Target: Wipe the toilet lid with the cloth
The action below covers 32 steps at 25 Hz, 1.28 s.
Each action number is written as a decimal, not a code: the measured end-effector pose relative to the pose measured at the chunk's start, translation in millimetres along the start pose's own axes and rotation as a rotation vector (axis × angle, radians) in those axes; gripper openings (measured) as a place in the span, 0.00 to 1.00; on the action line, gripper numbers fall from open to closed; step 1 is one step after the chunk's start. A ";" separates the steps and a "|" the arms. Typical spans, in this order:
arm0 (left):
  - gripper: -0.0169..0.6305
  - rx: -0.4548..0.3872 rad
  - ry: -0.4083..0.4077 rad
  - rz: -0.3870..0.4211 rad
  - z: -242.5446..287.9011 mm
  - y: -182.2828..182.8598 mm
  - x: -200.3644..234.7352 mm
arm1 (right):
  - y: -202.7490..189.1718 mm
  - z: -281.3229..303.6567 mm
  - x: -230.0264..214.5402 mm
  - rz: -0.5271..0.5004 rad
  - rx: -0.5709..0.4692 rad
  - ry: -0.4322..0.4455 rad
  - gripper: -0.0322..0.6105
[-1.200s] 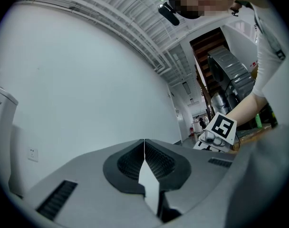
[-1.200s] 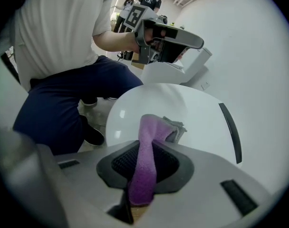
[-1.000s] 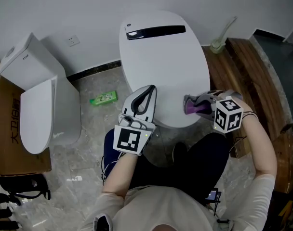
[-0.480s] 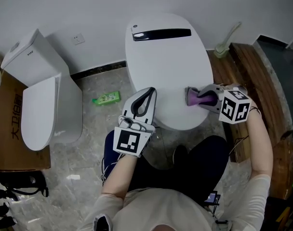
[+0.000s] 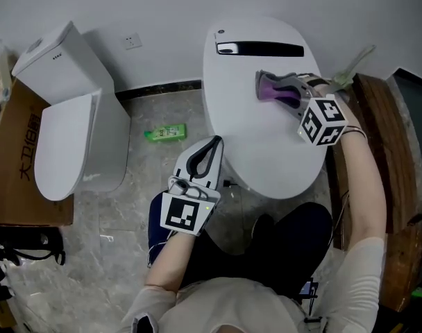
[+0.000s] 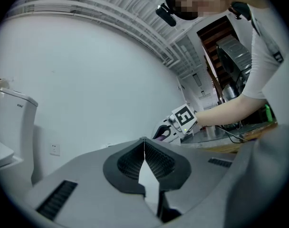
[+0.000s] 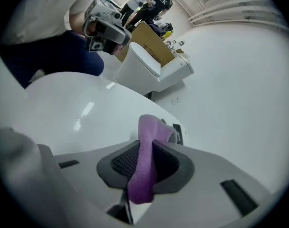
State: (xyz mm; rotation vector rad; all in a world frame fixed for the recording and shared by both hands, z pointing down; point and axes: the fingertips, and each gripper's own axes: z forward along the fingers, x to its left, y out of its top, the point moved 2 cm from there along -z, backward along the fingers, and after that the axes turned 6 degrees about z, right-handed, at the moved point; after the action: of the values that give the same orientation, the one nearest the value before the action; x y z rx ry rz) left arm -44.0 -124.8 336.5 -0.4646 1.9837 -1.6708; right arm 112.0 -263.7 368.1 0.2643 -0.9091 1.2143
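Purple cloth (image 5: 279, 93) had travelled with the right gripper (image 5: 265, 83) from the near right edge of the lid (image 5: 266, 144) to its back. It now sat just beside the black strip (image 5: 266, 48). The left gripper (image 5: 212, 144) had kept its place by the lid's front left rim.

The right gripper's jaws were clamped on the cloth. The narrow gap between them was filled by a fold of it, and its free end lay against the white lid. The left gripper's jaws were pressed together at the tips with nothing between them. Whether it touched the rim could not be told.

A green packet (image 5: 164, 132) lay on the floor between the lid and a second toilet (image 5: 72, 130).
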 end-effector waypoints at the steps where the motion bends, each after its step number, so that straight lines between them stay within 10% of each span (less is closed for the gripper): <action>1: 0.05 0.007 0.012 -0.002 -3.1 -2.6 3.4 | 1.3 9.8 -9.2 -0.020 -0.001 -0.036 0.18; 12: 0.05 0.056 0.064 0.027 -13.7 -15.5 16.5 | -17.9 94.7 -78.0 -0.049 0.041 -0.257 0.18; 32: 0.05 0.036 0.045 0.014 -16.3 -13.9 22.4 | -3.9 85.2 -22.2 0.073 0.066 0.044 0.17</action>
State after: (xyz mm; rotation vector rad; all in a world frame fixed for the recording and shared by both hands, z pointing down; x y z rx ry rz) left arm -72.4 -126.7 348.6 -0.4032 1.9803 -1.7196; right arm 75.0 -333.4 407.2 0.2578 -0.8474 1.3143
